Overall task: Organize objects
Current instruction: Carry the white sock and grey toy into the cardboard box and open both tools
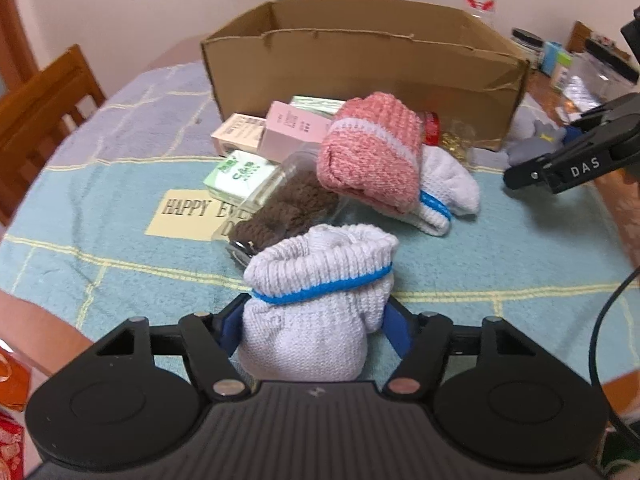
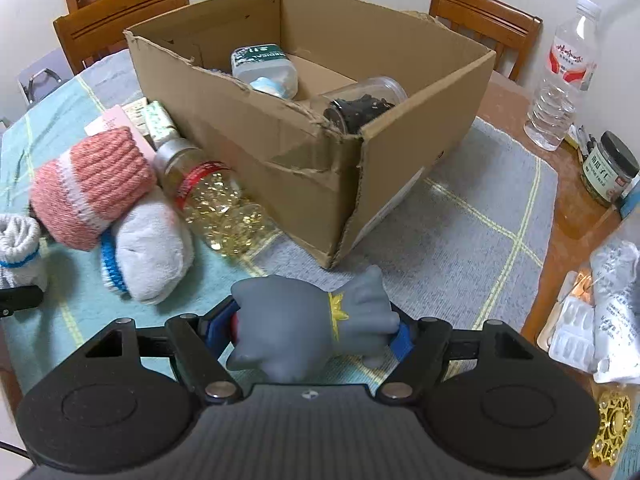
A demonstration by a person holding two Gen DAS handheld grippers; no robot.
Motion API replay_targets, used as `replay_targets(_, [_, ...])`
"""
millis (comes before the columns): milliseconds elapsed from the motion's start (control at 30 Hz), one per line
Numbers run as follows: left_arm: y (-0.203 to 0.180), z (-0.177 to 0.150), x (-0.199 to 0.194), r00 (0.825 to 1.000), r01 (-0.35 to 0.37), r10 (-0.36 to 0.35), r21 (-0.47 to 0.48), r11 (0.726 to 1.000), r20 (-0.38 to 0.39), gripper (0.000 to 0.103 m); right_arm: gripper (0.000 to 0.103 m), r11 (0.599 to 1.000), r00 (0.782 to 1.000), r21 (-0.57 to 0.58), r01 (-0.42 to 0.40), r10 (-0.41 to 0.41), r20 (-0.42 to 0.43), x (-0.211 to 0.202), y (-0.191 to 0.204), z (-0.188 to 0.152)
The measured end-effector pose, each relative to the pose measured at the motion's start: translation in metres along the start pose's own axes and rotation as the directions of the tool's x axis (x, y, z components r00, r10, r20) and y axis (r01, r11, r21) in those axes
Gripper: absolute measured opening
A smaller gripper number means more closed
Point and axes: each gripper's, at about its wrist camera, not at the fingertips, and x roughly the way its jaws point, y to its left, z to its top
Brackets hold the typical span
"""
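Both tongs are clenched on items near the bench's near edge. A white rolled sock with a blue band is gripped by the left tongs, pads pressed into its lower half, cuff sticking out past the tips. A grey rubber toy is gripped sideways by the right tongs, its head at one pad, its legs at the other.

Risks, as judged from here: the sock is soft and held low, so it could be squeezed out or sag during a lift. The toy is held across its length on rounded surfaces, so a twist or slip is likely if the grip is loosened. The cardboard box has torn, bent front walls; an item carried too low could be snagged on that rim. The bottle of yellow capsules lies on its side against the box front and could be knocked and rolled.

The box sits toward the bench's far edge, beyond both tongs, already holding a jar and a white bottle. A pink sock and another white sock lie between the left tongs and the box, with small cartons beside them, not yet sorted.
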Motion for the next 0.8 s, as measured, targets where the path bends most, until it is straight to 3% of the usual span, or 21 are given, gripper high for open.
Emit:
replay_targets(133, [0.014,0.006,0.001,0.993,0.096,-0.098,-0.034,0.995,-0.063,0.068,0.079,1.000,1.000,-0.018,0.003,-0.003,-0.005,-0.009,0.007,0.001])
replay_targets(567, [0.024,0.040,-0.034,0.980,0.177,-0.169,0.074,0.981,-0.102,0.068,0.079,1.000,1.000,0.029,0.004,-0.003,-0.028,-0.046,0.014,0.005])
replay_targets(800, [0.028,0.077,-0.053,0.960,0.272,-0.257,0.145,0.951,-0.110,0.068,0.079,0.998,1.000,0.066,-0.002,0.003,-0.018,-0.078,0.022,0.014])
